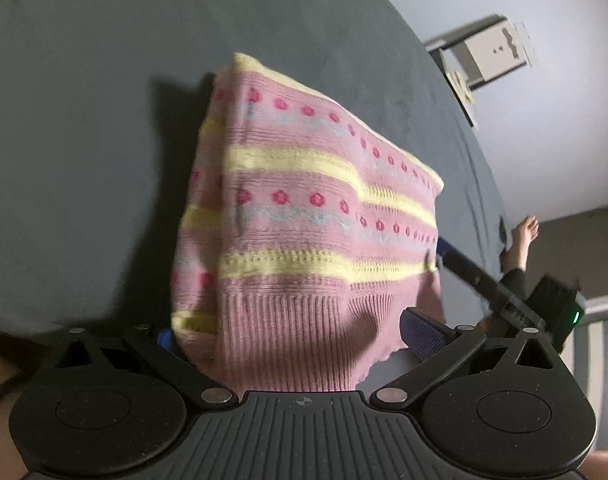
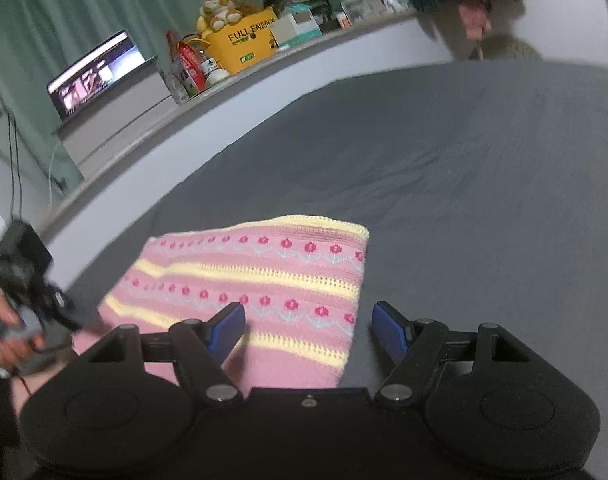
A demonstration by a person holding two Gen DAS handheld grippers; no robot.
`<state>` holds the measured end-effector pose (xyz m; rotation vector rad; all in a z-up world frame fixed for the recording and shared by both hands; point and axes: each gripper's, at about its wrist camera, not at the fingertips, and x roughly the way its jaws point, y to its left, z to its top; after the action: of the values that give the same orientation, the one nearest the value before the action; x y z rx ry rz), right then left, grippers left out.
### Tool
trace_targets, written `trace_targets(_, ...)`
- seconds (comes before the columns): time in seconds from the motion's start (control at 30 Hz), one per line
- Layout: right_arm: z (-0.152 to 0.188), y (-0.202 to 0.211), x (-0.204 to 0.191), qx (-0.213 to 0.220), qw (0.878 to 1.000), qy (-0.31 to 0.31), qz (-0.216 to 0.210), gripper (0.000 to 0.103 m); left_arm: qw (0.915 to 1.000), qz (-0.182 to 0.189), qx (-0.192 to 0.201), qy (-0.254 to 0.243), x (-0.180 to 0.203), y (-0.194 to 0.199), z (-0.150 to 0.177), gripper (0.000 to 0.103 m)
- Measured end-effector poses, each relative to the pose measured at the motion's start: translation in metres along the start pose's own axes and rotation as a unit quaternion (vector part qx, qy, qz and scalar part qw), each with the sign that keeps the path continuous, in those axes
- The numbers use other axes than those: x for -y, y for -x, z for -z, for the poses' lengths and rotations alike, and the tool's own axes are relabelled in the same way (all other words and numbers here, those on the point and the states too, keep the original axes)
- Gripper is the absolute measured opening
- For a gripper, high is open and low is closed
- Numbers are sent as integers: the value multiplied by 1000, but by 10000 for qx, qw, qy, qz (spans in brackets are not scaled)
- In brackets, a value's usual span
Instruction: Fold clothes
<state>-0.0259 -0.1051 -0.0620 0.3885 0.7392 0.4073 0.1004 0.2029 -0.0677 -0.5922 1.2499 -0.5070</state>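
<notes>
Folded pink striped sweater (image 1: 304,216) lies flat on the grey bed (image 1: 84,140). My left tool (image 1: 296,332) is spread over its hem; my right tool (image 2: 308,328) is spread, pinching nothing.

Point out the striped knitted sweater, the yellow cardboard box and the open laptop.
Striped knitted sweater (image 1: 304,216), left wrist view, on a pink band mid-fabric.
Yellow cardboard box (image 2: 246,46), right wrist view, on its printed front face.
Open laptop (image 2: 96,70), right wrist view, on its lit screen.

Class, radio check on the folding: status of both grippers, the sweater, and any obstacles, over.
Left gripper open, sweater between its jaws, unpinched. Right gripper open at the sweater's edge. Sweater folded on the bed. Nothing in the way.
</notes>
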Motion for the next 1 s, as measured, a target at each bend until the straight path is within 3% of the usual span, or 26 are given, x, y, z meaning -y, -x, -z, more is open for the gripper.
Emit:
trace_targets(0.1, -9, -12, 12, -149, 9991, -368, -113, 69, 9999, -88, -23, -75, 4, 0, 2, 96)
trace_targets(0.13, -12, -16, 16, -193, 9985, -482, -171, 67, 9998, -142, -11, -140, 4, 3, 3, 81)
trace_targets(0.17, -14, -21, 19, -239, 9975, -610, -260, 63, 9999, -92, -14, -89, 2, 7, 3, 54)
trace_targets(0.27, -21, -36, 28, -378, 9928, -998, -542, 59, 9999, 61, -15, 110, -6, 8, 5, 52)
trace_targets(0.33, -26, -46, 33, -470, 9883, -1256, -729, 59, 10000, 61, 29, 54, -3, 8, 2, 52)
trace_targets(0.53, -24, -51, 36, -409, 9849, -1455, -840, 55, 9991, -136, 221, -339, 5, 19, 8, 39)
trace_targets(0.6, -22, -49, 37, -358, 9849, -1472, -838, 36, 9971, -278, 279, -657, 14, 25, 8, 37)
trace_targets(0.67, -19, -46, 38, -273, 9843, -1519, -854, 26, 9934, -438, 314, -1008, 29, 25, 8, 36)
trace_targets(0.8, -21, -33, 36, -9, 9834, -1573, -904, 23, 9839, -634, 440, -1612, 62, 27, 8, 36)
trace_targets(1.0, -43, 1, 35, 419, 9858, -1379, -867, 21, 9723, -409, 531, -2238, 116, 25, -14, 36)
